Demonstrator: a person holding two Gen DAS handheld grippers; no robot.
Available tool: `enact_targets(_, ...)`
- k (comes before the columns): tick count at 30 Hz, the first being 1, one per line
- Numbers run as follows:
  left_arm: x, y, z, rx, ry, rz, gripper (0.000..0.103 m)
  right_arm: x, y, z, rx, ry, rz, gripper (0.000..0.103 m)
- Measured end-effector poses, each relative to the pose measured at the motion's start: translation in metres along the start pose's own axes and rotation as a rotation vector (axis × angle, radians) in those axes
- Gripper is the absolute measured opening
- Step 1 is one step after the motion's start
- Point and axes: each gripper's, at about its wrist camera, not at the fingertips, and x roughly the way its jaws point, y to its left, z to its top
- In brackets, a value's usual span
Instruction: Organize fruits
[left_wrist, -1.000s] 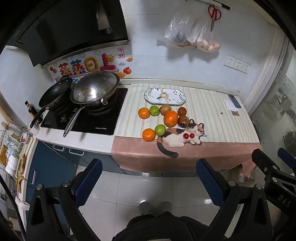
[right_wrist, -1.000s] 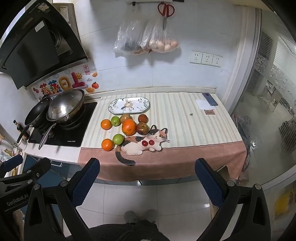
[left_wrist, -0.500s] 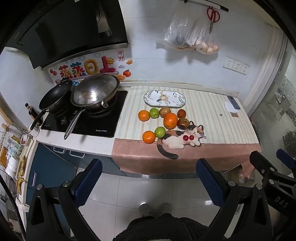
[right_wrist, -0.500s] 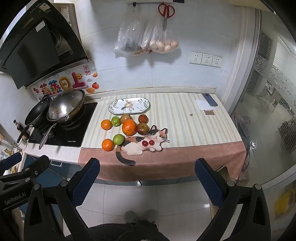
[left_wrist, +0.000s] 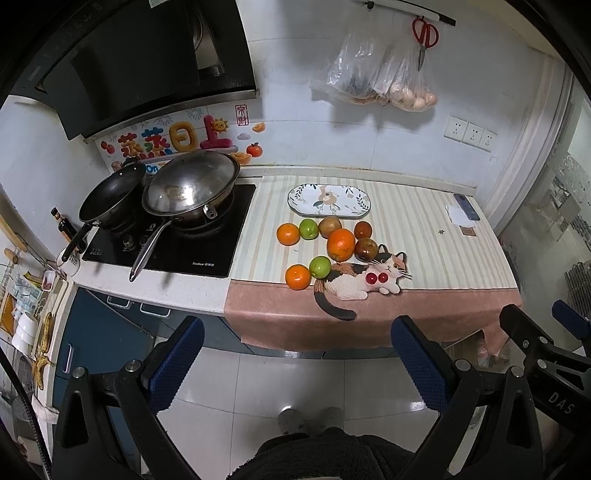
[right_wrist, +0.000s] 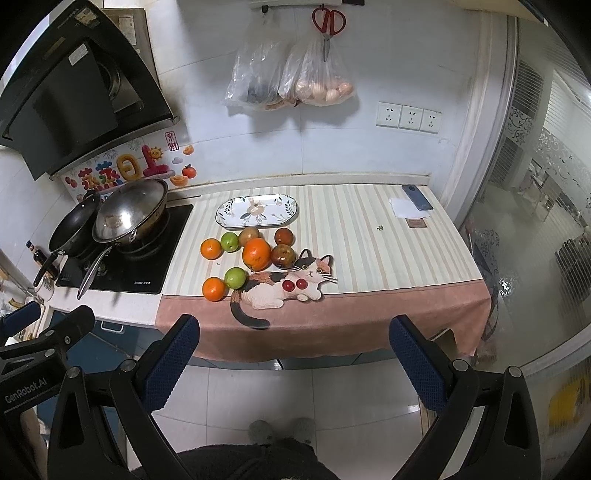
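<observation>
Fruit cluster is seen on the striped counter mat, between the oval plate and the cat-shaped mat, well apart from both tools. Left gripper and right gripper are held spread, empty, over the floor. "GenRobot.AI" and "DAS" are read on the gripper bodies.

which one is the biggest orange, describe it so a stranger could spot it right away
Start at the striped counter mat to the right of the stove, where loose fruit lies in front of the oval patterned plate. In the middle of that cluster, just behind the cat-shaped mat, sits the big orange. It is clearly larger than the two small oranges to its left.
</observation>
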Motion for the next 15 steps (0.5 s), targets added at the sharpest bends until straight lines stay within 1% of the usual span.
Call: enact_targets(15,0.0031,0.0000,0.0033,0.002,0.002,-0.004,0.103,-0.0011,-0.0042,-0.0010,-0.001,-0.002,-0.001,0.103)
